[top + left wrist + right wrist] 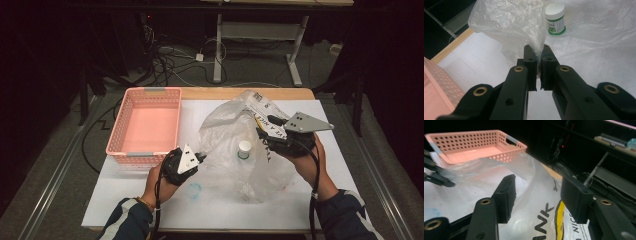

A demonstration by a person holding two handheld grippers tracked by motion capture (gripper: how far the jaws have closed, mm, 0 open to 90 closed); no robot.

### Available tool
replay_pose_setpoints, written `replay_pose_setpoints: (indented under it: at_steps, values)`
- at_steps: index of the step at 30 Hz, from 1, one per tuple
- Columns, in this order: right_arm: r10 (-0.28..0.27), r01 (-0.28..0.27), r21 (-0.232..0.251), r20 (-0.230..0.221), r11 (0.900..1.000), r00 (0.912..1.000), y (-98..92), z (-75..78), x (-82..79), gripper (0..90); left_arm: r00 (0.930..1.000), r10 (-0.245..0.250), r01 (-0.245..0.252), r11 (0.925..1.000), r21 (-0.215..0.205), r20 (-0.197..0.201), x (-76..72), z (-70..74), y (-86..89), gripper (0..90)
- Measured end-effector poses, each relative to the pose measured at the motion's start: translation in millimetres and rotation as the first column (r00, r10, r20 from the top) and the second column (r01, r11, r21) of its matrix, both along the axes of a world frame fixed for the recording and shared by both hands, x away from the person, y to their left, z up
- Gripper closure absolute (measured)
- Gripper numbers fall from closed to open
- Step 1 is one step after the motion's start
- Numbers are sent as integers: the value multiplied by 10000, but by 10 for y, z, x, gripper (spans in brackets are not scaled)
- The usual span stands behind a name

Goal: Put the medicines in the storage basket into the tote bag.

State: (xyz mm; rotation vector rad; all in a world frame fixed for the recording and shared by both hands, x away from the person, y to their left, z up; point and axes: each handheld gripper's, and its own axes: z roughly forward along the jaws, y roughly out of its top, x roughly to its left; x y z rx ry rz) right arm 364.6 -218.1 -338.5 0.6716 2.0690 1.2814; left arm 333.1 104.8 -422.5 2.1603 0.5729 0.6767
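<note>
A translucent plastic bag point(240, 145) printed with black lettering and a yellow smiley lies bunched across the middle of the white-covered table point(345, 165), reaching toward its right edge. In the right gripper view the print reads "ANK" and part of "NIC"; the rest is cut off or creased out of reading. A small white-capped jar point(244, 149) with a green label stands under the film near the table's centre; its label text is too small to read.

The left gripper point(200, 158), near the front-left of the table, has its jaws pressed together on a pinch of the bag's edge point(537, 53). The right gripper point(537, 195) holds its jaws apart over the printed side of the bag, film lying between them; whether either pad touches it is unclear.

A pink perforated basket point(145, 125) sits at the table's back-left corner.
</note>
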Motion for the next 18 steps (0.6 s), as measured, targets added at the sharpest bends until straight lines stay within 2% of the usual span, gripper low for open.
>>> replay_pose_setpoints:
  at_steps: [3, 5, 9, 13, 15, 18]
  values:
    - [106, -111, 282, 165, 9995, 9998, -34, 35, -149, 378, 10000, 11, -11, 10000, 53, 0, -3, -10, -1, 833]
    - [292, -295, 496, 69, 9983, 9995, -43, 7, -257, 342, 10000, 33, -33, 9999, 144, 4, -1, -21, 0, 834]
    - [947, -945, 76, -163, 9955, 9954, -53, -114, -495, 307, 10000, 38, -38, 9999, 160, -1, 0, -33, 0, 834]
    - [1572, -1565, 211, -315, 9874, 9871, -79, -222, -704, 289, 10000, 10, -9, 9999, 173, -52, 2, -35, -7, 834]
    - [1952, -1941, 287, -442, 9806, 9798, -54, -324, -827, 275, 10000, 5, -4, 9998, 197, -72, 3, -43, -14, 834]
    - [2343, -2359, -224, -570, 9715, 9705, 35, -509, -970, 254, 9999, 2, 1, 9997, 240, -106, 6, -55, -28, 834]
